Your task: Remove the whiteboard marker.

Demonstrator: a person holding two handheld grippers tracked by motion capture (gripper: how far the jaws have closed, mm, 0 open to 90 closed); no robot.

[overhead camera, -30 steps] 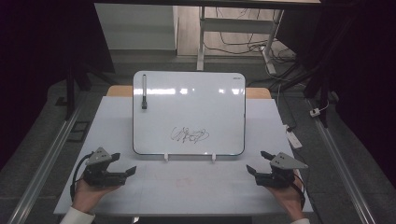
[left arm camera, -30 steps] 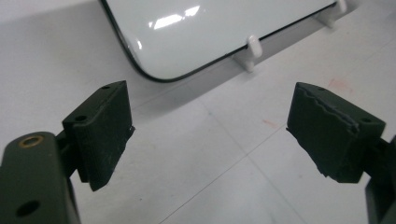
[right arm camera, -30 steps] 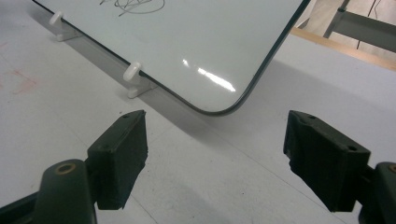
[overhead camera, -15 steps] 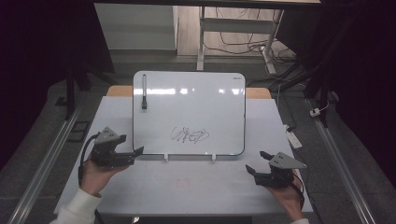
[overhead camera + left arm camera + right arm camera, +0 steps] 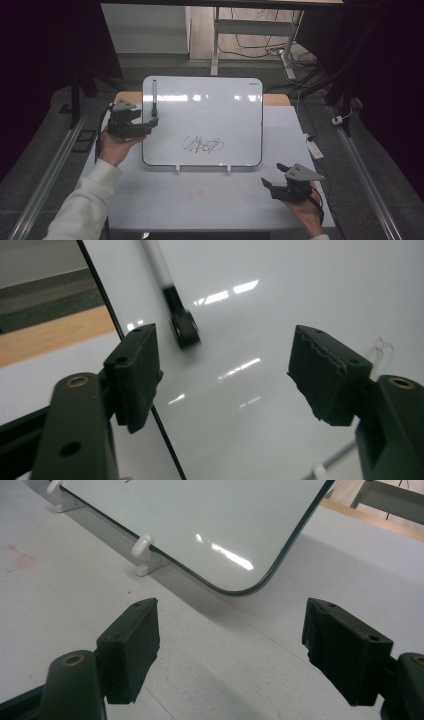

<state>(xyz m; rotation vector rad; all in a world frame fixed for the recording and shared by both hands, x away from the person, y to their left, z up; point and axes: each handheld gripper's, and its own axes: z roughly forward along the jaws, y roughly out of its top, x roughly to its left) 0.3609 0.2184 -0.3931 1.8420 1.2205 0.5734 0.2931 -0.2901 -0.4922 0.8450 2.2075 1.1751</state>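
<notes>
A whiteboard [image 5: 215, 110] stands tilted on the white table, with a black scribble [image 5: 202, 145] low on its middle. A black marker [image 5: 154, 97] lies along its upper left edge. My left gripper [image 5: 151, 123] hovers at the board's left edge, just below the marker's lower end. In the left gripper view the marker [image 5: 177, 322] lies ahead of the left gripper [image 5: 225, 372]; its jaws have just been closing, stand apart and have nothing between them. My right gripper [image 5: 272, 176] is open over the table's front right, facing the board's lower right corner [image 5: 240, 587].
Two white clips [image 5: 177, 169] [image 5: 142, 547] prop the board's lower edge. The table [image 5: 200, 205] has bare room in front of the board. A white tag [image 5: 314, 149] lies at its right edge. Metal rails [image 5: 45, 185] run along both sides, with cables on the floor behind.
My left hand has risen from the table's front left and moved forward to the board's left edge near the marker. The right hand and the board stay in place.
</notes>
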